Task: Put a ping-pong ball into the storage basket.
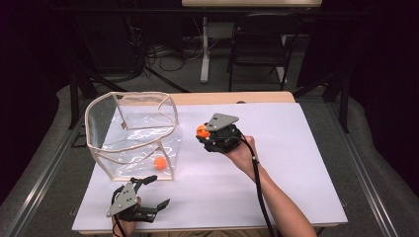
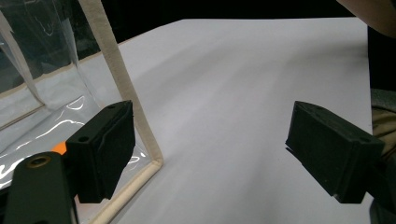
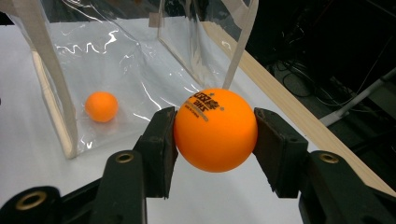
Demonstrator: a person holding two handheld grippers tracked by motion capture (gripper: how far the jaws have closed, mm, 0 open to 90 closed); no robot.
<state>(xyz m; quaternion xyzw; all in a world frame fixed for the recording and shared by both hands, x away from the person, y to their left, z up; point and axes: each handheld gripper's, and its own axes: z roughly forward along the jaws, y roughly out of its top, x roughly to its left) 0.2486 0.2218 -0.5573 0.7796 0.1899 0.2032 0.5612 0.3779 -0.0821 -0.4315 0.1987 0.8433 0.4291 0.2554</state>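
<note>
There are two orange balls: one ball (image 3: 215, 129) is pinched between the right gripper (image 1: 201, 131) fingers above the surface (image 1: 276, 148), one second ball (image 1: 159, 163) lies inside the single clear bag (image 1: 131, 133). The left gripper (image 1: 157, 191) fingers are spread, empty.

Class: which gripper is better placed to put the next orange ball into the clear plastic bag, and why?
Right. The right gripper already clamps an orange ball beside the clear plastic bag; the left gripper, jaws open and empty, rests near the bag's corner.
</note>
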